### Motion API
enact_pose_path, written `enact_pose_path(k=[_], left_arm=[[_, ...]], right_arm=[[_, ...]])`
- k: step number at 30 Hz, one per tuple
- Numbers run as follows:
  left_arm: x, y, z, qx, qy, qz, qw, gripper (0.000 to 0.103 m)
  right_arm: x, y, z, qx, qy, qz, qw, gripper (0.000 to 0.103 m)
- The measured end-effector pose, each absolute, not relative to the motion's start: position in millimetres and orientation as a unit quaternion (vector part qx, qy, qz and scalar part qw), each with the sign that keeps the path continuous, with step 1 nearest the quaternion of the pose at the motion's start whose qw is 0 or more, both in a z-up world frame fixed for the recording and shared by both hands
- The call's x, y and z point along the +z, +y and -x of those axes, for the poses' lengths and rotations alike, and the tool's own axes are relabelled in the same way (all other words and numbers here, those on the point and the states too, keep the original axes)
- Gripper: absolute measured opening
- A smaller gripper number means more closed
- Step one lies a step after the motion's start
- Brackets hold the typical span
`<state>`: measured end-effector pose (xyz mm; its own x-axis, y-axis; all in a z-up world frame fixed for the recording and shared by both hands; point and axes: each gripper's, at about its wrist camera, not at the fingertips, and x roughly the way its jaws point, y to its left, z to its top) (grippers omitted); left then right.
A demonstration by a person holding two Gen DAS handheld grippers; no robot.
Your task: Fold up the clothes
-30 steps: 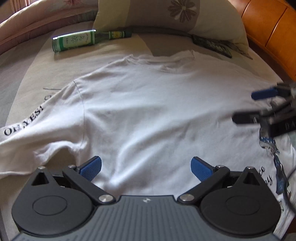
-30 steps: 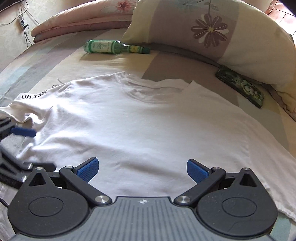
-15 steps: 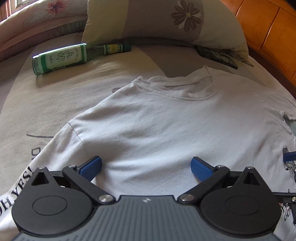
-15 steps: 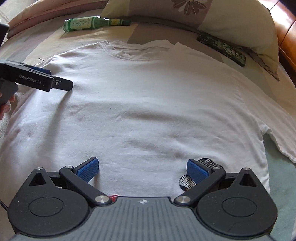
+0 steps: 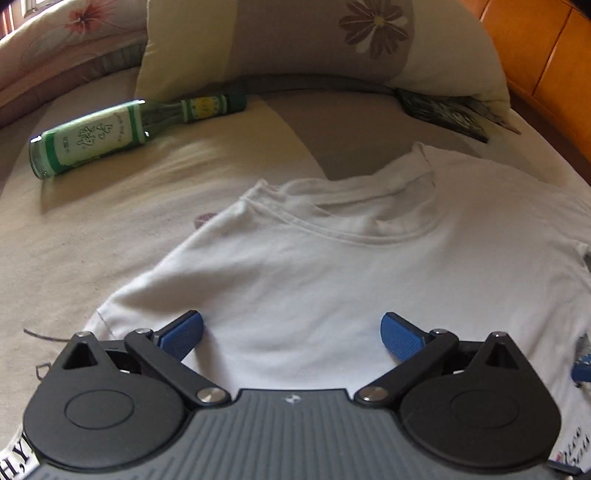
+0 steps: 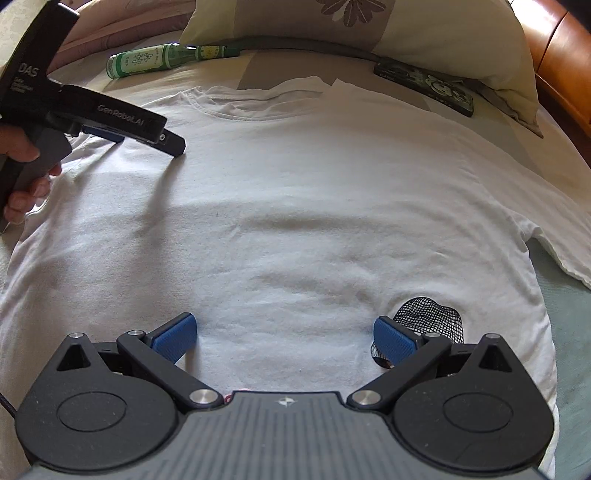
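Bed (image 6: pixel 565 317): shirt (image 6: pixel 295 206) lies spread flat, collar toward pillow (image 6: pixel 424 26). Judged light, limp, non-slip; best pinched at shoulder seam or hem edge. Bottle (image 5: pixel 110 136) lies on its side beyond the collar, contents unreadable. Left gripper (image 5: pixel 291 334) spread over shoulder; right gripper (image 6: pixel 284 338) spread over lower body, nothing held.

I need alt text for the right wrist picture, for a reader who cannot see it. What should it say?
A white T-shirt lies flat on a bed, with the open right claw low over its lower part. At the upper left, a hand holds the left claw near the shirt's shoulder. Behind the shirt lie a green bottle, a dark phone case and a flowered pillow.
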<state>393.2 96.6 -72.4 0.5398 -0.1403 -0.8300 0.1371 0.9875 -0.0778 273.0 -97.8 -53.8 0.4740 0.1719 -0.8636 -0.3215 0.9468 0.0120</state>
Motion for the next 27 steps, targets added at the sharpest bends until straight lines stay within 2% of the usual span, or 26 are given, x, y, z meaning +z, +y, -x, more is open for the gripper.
enact_pose_path(k=[5,13,16,19,23,27], left_arm=[[-67,110,-425,-0.060,0.484,-0.015,0.873,0.101],[-59,82,-417,-0.121,0.490,-0.019,0.863,0.102],[-73,80,-429,-0.089,0.492,-0.031,0.865,0.102],[-66,87,-440,-0.058,0.490,-0.022,0.869,0.102],[-41,81,-425,-0.065,0.474,-0.027,0.878,0.101],[-42,63,-382,-0.085,0.488,-0.019,0.869,0.101]], right_arm=[[-55,-100,-275,0.157,0.488,0.077,0.855,0.103],[-54,-101,-276,0.171,0.490,0.085,0.850,0.103],[-53,-102,-280,0.183,0.499,0.092,0.842,0.103],[-49,-107,-285,0.205,0.501,0.103,0.834,0.103],[-41,-118,-291,0.215,0.489,0.117,0.837,0.103],[-38,-130,-302,0.210,0.488,0.118,0.839,0.103]])
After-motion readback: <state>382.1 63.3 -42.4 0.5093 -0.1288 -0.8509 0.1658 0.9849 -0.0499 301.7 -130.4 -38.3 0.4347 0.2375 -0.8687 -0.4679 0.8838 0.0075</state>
